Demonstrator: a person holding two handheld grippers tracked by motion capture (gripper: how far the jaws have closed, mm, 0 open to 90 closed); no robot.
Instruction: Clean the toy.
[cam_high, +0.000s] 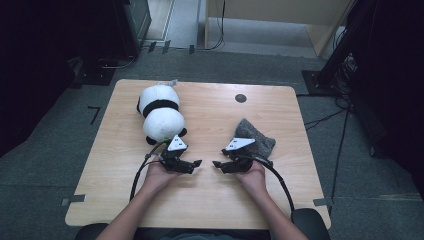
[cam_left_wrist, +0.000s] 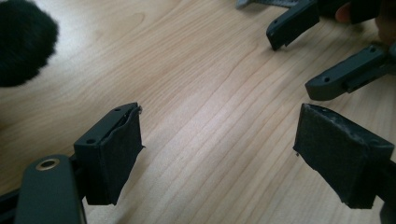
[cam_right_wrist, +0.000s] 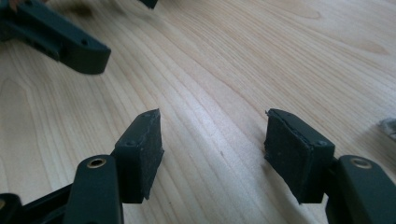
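1. Plush panda toy (cam_high: 160, 112), white and black, soft stuffed, lies on its side on the far left part of the light wooden table (cam_high: 210, 200), just beyond the left gripper (cam_high: 196, 164). A black fuzzy bit of it shows at the top left corner of the left gripper view (cam_left_wrist: 23, 42).
2. Grey crumpled cloth (cam_high: 256, 136), soft fabric, sits on the right half of the table, just behind the right gripper (cam_high: 218, 164); whether they touch, cannot tell.
3. Left gripper: jaws spread wide, nothing between them, bare wood under the pads (cam_left_wrist: 114, 161). It sits low over the table with the tips pointing toward the middle.
4. Right gripper: jaws apart as well, somewhat narrower, nothing pinched, only wood grain between the pads (cam_right_wrist: 142, 154). Tips point inward, facing the left gripper's tips, with a small gap between the two.
5. Both hands (cam_high: 159, 176) rest low near the front middle of the table, each gripper seeing the other's black jaws across from it.
6. Step in hand, as a judgement: a ready pose, nothing grasped yet; panda and cloth both untouched by the jaws.
7. Next move, likely: left gripper swings away from centre toward the panda's near end, open jaws straddling a soft part, then closing; the right would go back to the cloth edge.
8. Watch-out: plush is bulky and squashy, so jaws need a narrow bit such as an ear or a limb, or the grip may slip off.
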